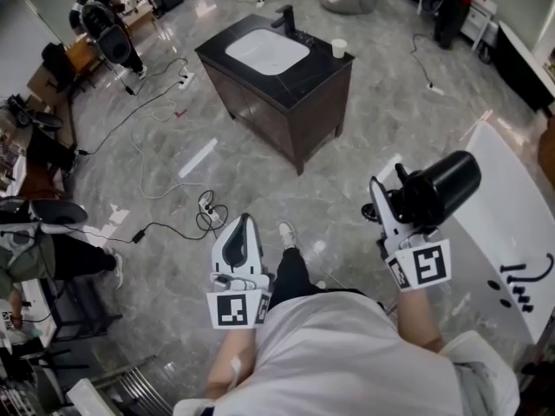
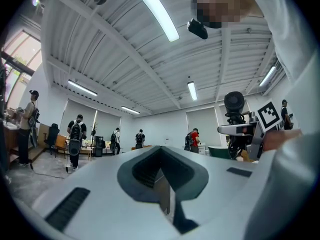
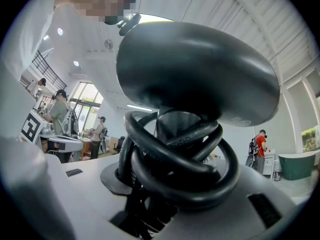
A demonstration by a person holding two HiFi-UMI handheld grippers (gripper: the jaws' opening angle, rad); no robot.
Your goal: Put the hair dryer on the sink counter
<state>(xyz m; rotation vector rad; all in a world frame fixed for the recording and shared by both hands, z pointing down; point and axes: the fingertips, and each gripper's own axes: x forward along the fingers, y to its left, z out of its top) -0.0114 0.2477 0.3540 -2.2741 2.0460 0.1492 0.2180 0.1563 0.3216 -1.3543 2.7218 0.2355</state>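
The black hair dryer [image 1: 447,178], its cord [image 3: 180,176] coiled round the handle, is clamped in the right tongs [image 1: 403,199], well short of the dark tabletop [image 1: 303,76] with its white basin [image 1: 267,51]. The left tongs [image 1: 244,228] are together and empty. A paper cup [image 1: 338,48] stands on the tabletop's corner. Cables [image 1: 173,202] trail on the floor [image 1: 373,120] beside it.

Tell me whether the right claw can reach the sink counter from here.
Probably not yet: the right claw, gripping the hair dryer, is far short of the sink counter, though the floor between looks open.
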